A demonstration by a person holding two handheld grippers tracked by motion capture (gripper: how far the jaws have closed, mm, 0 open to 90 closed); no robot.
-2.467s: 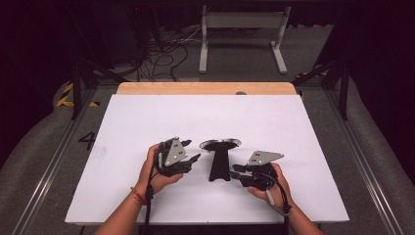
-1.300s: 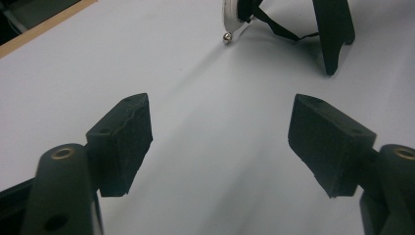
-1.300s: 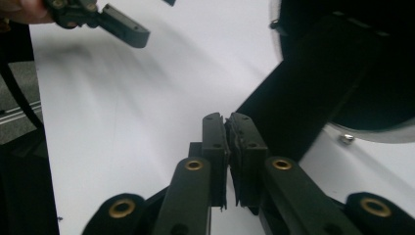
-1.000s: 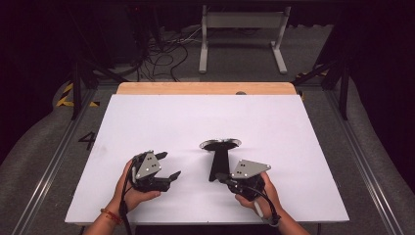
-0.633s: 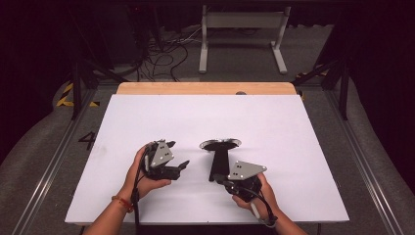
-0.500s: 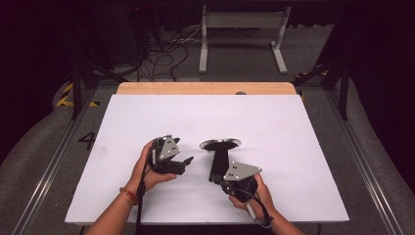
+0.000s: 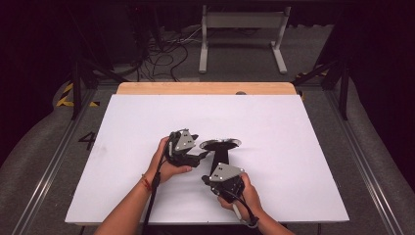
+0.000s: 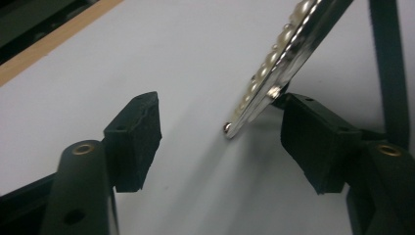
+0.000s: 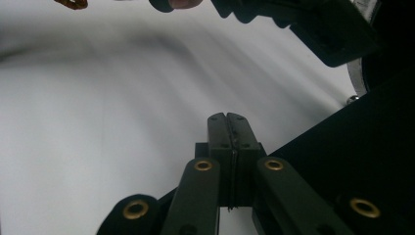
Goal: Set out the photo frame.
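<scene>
A black stand [image 7: 219,155] with a round top [image 7: 221,144] sits on the white table [image 7: 293,147]. In the left gripper view, a silver, pearl-studded piece [image 8: 274,73] slants down from the upper right. My left gripper [image 7: 199,157] [image 8: 220,142] is open and its jaws have just been closing. The end of the silver piece lies between the pads, close to the right pad [image 8: 308,142]; I cannot tell if they touch. My right gripper [image 7: 208,179] [image 9: 227,127] is shut just in front of the stand, its pads pressed together, with the stand's black body [image 9: 362,161] to its right.
A wooden strip [image 7: 205,88] runs along the table's far edge. Behind it are floor cables [image 7: 166,54] and a white frame [image 7: 242,34]. Metal rails [image 7: 58,152] flank the table.
My left hand has moved right and away, up to the stand. My right hand has shifted left, nearer the stand's foot. The stand has stayed in place.
</scene>
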